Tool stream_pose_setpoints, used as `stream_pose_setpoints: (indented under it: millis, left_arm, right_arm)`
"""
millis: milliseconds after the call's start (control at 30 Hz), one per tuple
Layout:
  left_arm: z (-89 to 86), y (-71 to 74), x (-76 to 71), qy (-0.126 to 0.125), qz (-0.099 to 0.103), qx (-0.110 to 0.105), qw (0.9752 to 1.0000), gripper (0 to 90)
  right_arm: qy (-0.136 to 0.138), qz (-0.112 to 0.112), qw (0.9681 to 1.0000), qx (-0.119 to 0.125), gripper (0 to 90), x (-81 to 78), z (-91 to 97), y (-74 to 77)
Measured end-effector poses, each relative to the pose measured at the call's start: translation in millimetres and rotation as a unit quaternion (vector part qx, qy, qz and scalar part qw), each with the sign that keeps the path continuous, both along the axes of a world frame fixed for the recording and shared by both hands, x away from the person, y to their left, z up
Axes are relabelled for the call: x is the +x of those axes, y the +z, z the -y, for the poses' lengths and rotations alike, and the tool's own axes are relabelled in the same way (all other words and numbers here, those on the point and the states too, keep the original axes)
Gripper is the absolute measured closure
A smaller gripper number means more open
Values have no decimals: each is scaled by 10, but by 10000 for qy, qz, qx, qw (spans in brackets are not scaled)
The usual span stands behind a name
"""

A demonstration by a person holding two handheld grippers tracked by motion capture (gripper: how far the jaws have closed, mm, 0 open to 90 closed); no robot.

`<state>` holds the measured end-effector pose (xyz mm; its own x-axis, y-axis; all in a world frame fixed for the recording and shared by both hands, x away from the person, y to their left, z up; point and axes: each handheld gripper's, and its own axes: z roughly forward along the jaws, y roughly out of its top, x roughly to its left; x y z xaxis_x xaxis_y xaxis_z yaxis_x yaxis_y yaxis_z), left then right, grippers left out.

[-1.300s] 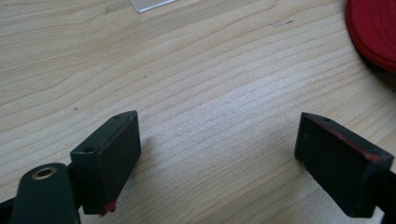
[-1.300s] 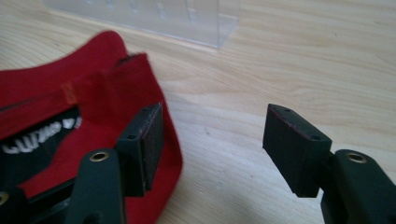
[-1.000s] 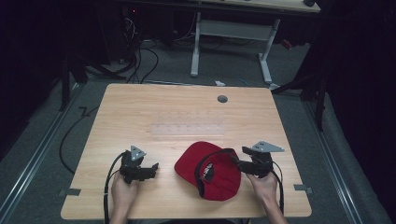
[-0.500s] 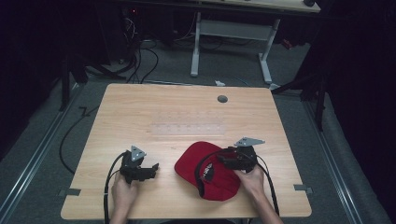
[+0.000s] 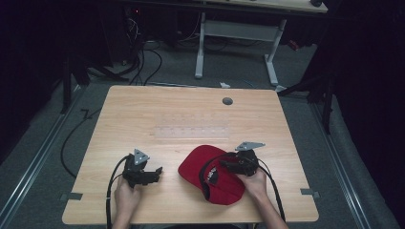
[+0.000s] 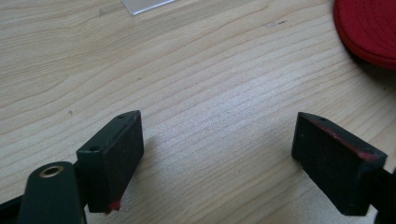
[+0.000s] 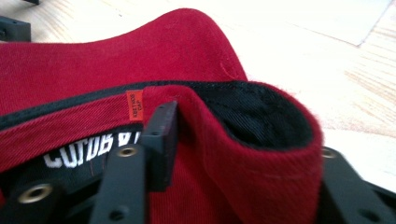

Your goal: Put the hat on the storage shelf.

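Observation:
A red cap (image 5: 199, 163) lies upside down on the wooden table (image 5: 167, 105), right of the middle near the front edge. Its black lining and white lettering face up (image 7: 187, 51). My right gripper (image 5: 225, 167) reaches in from the right, open, astride the cap's back rim. One jaw is inside against the lining and the other is outside, with a fold of red fabric (image 7: 261, 154) between them. My left gripper (image 5: 155, 174) rests low over bare wood to the left of the cap, open and holding nothing (image 6: 219, 154). The cap's edge (image 6: 369, 28) shows at that view's top right.
A clear flat sheet (image 5: 193, 130) lies on the table's middle. A round grey grommet (image 5: 227, 101) sits near the far edge. Beyond the table stand a white desk frame (image 5: 239, 33) and floor cables (image 5: 143, 62). Cables trail from both grippers.
My right gripper has moved left from beside the cap onto its back rim, so that its jaws now straddle the fabric. The left gripper has stayed put.

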<state>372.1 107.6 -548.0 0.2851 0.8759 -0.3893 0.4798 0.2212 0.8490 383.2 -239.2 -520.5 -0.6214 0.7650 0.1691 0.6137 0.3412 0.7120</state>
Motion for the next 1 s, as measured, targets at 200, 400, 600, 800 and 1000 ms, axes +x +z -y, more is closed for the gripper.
stream_pose_setpoints:
  millis: [200,400,600,800,1000]
  left_arm:
    - [-1,-3,10,69,-31,17,10000,143]
    - [-1,-3,11,76,-33,21,10000,143]
    - [4,-3,12,136,-42,22,9999,134]
    - [12,-3,9,212,-45,22,9998,130]
    - [16,-4,10,230,-56,40,9997,123]
  right_arm:
    - [114,-44,9999,96,644,2,41,-11]
    - [203,-82,9997,87,731,1,58,-4]
    - [253,-87,9996,77,778,-8,69,7]
    - [258,-65,9996,51,804,-31,64,35]
    - [273,-38,9996,45,809,-49,58,59]
